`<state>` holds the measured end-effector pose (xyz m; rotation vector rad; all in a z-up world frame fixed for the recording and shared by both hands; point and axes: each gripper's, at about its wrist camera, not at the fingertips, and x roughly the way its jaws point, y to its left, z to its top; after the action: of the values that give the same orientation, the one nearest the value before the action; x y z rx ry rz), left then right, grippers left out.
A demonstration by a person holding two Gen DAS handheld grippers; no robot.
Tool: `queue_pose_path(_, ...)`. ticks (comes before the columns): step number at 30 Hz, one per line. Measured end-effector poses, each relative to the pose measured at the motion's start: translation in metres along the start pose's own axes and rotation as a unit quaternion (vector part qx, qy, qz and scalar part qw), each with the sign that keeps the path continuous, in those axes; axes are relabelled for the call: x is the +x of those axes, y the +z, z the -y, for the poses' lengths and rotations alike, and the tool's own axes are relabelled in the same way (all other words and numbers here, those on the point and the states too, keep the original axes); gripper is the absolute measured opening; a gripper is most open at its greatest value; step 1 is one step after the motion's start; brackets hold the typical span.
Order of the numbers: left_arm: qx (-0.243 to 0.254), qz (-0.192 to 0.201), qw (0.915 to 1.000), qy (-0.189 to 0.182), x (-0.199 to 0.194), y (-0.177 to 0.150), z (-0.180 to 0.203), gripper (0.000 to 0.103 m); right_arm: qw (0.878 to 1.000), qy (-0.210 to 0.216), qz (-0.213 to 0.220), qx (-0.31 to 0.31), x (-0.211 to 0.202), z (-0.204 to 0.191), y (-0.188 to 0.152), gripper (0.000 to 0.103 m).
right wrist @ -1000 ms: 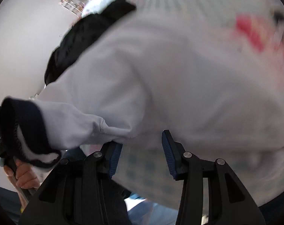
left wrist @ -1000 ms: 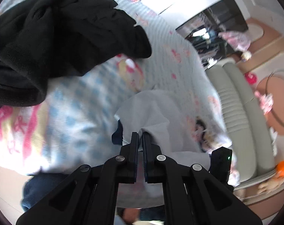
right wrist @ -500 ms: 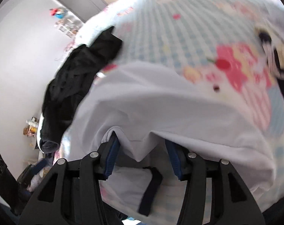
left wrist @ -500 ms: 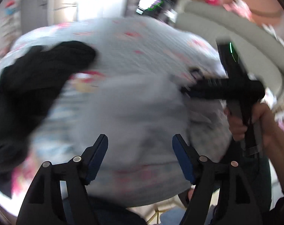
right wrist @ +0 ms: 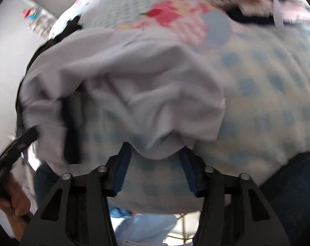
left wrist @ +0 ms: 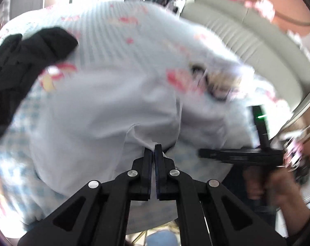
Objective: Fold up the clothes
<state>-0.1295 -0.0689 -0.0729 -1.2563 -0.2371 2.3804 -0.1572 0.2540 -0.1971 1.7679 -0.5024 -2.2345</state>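
The left tool was wide open a moment ago; now it is closed, pinching the edge of the white shirt. The right tool now has a bunched fold of shirt between its fingers.

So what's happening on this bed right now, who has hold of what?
A person is folding a white garment on a patterned bedspread. The left gripper, whose jaws have just been closing, is shut on a pinch of the garment's edge. The right gripper is open, its fingers straddling a bunched fold of the same garment without clearly pressing it. A black garment lies in a heap further back on the bed, untouched.
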Motion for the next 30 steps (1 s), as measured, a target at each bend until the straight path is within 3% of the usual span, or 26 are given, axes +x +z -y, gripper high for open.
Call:
queue_pose_path(3, 0.003, 0.06, 0.9981, 0.015, -0.036, 0.043, -0.016, 0.002, 0.998, -0.043, 0.031, -0.045, -0.001, -0.024, 0.05, 0.046)
queue_pose_path(5, -0.023, 0.12, 0.9919, 0.035, -0.078, 0.087, -0.035, 0.002, 0.99, -0.075, 0.077, -0.093, -0.019, -0.057, 0.104, 0.04)
queue_pose_path(7, -0.07, 0.155, 0.9837, 0.056, -0.101, 0.118, -0.066, 0.003, 0.981, -0.061, 0.15, -0.11, -0.062, -0.095, 0.149, 0.04)
queue_pose_path(8, -0.101, 0.16, 0.9767, 0.102, -0.103, 0.129, -0.088, 0.004, 0.973, -0.042, 0.193, -0.115, -0.087, -0.113, 0.162, 0.04)
queue_pose_path(9, -0.129, 0.14, 0.9721, 0.136, -0.096, 0.128, -0.109, 0.004, 0.965, -0.023, 0.233, -0.12, -0.111, -0.131, 0.173, 0.043)
queue_pose_path(10, -0.158, 0.12, 0.9653, 0.17, -0.088, 0.127, -0.129, 0.004, 0.959, -0.005, 0.254, -0.127, -0.126, -0.144, 0.177, 0.056)
queue_pose_path(11, -0.177, 0.105, 0.9643, 0.167, -0.08, 0.119, -0.142, 0.005, 0.957, 0.01, 0.254, -0.136, -0.132, -0.155, 0.176, 0.067)
queue_pose_path(13, -0.206, 0.084, 0.9632, 0.151, -0.067, 0.092, -0.159, 0.009, 0.965, 0.026, 0.216, -0.149, -0.112, -0.161, 0.166, 0.068)
queue_pose_path(15, -0.23, 0.068, 0.9614, 0.135, -0.053, 0.062, -0.171, 0.021, 0.976, 0.029, 0.158, -0.146, -0.073, -0.154, 0.148, 0.068)
queue_pose_path(17, -0.241, 0.064, 0.9606, 0.123, -0.044, 0.044, -0.172, 0.023, 0.986, 0.029, 0.097, -0.133, -0.03, -0.14, 0.128, 0.059)
queue_pose_path(19, -0.251, 0.06, 0.9596, 0.111, -0.035, 0.026, -0.172, 0.03, 0.991, 0.06, 0.056, -0.106, -0.006, -0.127, 0.106, 0.059)
queue_pose_path(20, -0.243, 0.064, 0.9603, 0.122, -0.034, 0.02, -0.17, 0.044, 0.992, 0.076, 0.038, -0.093, 0.005, -0.121, 0.095, 0.059)
queue_pose_path(21, -0.234, 0.068, 0.9607, 0.133, -0.033, 0.014, -0.168, 0.061, 0.991, 0.096, 0.029, -0.086, 0.01, -0.119, 0.084, 0.059)
queue_pose_path(22, -0.224, 0.068, 0.961, 0.147, -0.033, 0.01, -0.166, 0.066, 0.99, 0.113, 0.022, -0.079, 0.015, -0.117, 0.073, 0.06)
queue_pose_path(26, -0.186, 0.041, 0.9601, 0.205, -0.031, -0.015, -0.159, 0.069, 0.993, 0.105, 0.001, -0.059, 0.037, -0.105, 0.044, 0.07)
queue_pose_path(28, -0.189, 0.019, 0.9599, 0.206, -0.024, -0.025, -0.164, 0.076, 0.993, 0.113, -0.02, -0.04, 0.053, -0.1, 0.044, 0.071)
queue_pose_path(30, -0.233, 0.006, 0.9533, 0.192, -0.01, -0.026, -0.178, 0.076, 0.99, 0.137, -0.018, -0.029, 0.063, -0.106, 0.049, 0.078)
